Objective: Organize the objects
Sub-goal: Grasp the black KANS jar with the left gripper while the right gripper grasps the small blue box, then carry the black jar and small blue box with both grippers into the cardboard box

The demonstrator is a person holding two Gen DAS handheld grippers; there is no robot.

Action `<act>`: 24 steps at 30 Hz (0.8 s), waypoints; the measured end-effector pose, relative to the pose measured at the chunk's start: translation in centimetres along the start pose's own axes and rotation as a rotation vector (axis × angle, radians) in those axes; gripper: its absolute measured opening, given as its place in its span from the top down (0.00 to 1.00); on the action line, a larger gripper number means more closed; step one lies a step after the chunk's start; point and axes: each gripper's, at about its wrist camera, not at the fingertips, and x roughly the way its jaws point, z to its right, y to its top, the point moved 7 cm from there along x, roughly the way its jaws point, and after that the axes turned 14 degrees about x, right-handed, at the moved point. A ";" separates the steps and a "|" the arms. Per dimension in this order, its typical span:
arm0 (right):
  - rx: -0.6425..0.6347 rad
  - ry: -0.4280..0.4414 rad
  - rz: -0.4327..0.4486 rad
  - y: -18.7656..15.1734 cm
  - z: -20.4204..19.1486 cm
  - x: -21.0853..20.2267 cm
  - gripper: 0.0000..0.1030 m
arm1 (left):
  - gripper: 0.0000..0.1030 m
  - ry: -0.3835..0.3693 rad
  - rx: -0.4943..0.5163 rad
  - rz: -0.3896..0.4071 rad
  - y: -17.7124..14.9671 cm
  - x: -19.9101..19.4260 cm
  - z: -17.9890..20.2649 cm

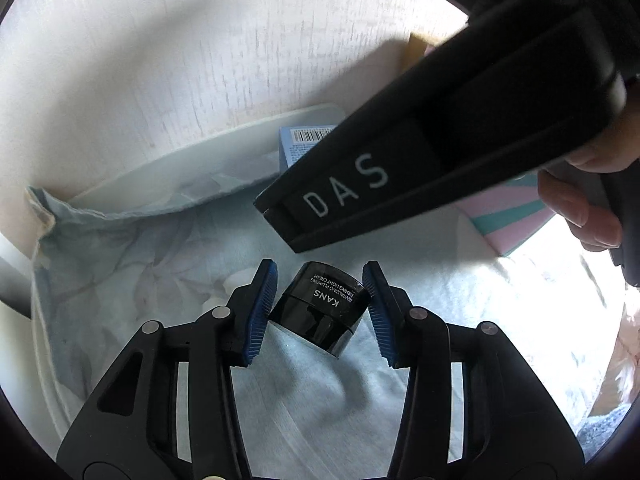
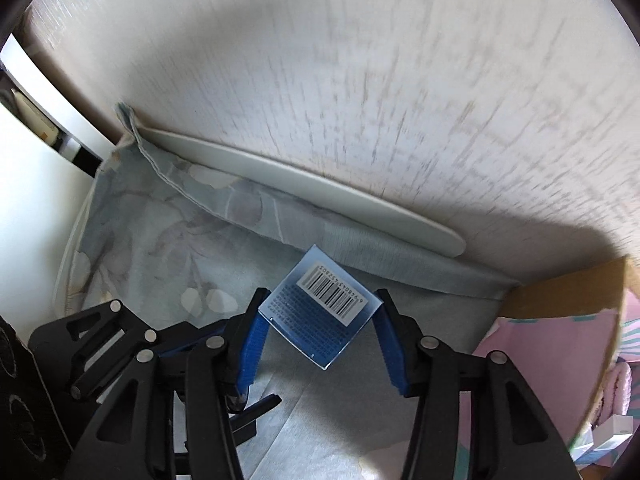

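Note:
A black cream jar [image 1: 320, 312] with white lettering lies tilted on the pale blue cloth [image 1: 160, 248], and my left gripper [image 1: 319, 276] is shut on it, blue pads [image 1: 260, 312] pressing both sides. A small light blue box [image 2: 316, 316] with a barcode label sits between the blue pads of my right gripper [image 2: 322, 294], which is shut on it close to the cloth. In the left wrist view the right gripper's black body [image 1: 400, 160] crosses above the jar and hides most of the blue box [image 1: 296, 144].
A white board [image 2: 320, 188] leans along the textured wall [image 2: 360, 80] behind the cloth. A cardboard box [image 2: 568, 292] and a pink and teal box [image 1: 508, 220] stand at the right. A person's fingers [image 1: 580, 208] grip the right handle. The left gripper's linkage [image 2: 112, 332] lies beside the right gripper.

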 end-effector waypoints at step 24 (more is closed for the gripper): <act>0.066 0.028 0.251 -0.1 6.2 -21.5 0.54 | 0.60 0.104 -0.020 0.060 9.8 -12.8 5.1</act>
